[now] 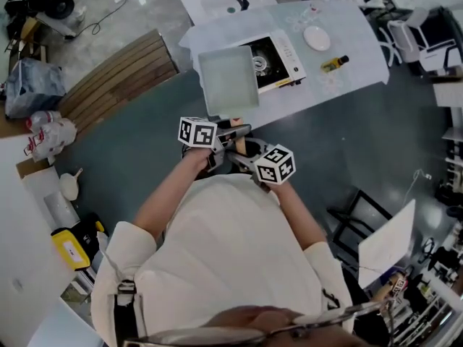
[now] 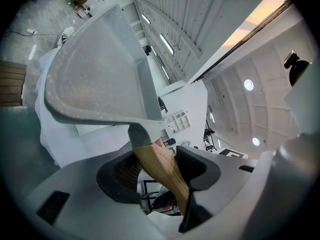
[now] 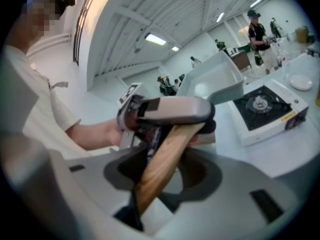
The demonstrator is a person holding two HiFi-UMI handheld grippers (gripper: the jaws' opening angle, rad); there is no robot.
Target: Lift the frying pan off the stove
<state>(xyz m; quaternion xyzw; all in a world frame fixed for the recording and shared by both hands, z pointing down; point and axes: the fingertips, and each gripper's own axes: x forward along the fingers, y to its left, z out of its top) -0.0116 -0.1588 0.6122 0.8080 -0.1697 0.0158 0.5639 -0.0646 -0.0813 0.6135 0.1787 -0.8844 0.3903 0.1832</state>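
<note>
A square grey frying pan (image 1: 228, 78) with a wooden handle (image 1: 233, 126) hangs in the air at the table's near edge, off the white single-burner stove (image 1: 278, 62). My left gripper (image 1: 226, 131) is shut on the handle (image 2: 157, 164), just behind the pan (image 2: 95, 79). My right gripper (image 1: 243, 150) sits close behind it, and the handle's end (image 3: 165, 164) lies slanted between its jaws with a gap on one side. In the right gripper view the left gripper (image 3: 170, 109) crosses over the handle. The stove's burner (image 3: 260, 104) is bare.
The stove stands on a table under a white cloth (image 1: 347, 27), with a white plate (image 1: 317, 37) and a small bottle (image 1: 334, 63). A slatted wooden bench (image 1: 119, 78) lies to the left. A person (image 3: 257, 31) stands far behind.
</note>
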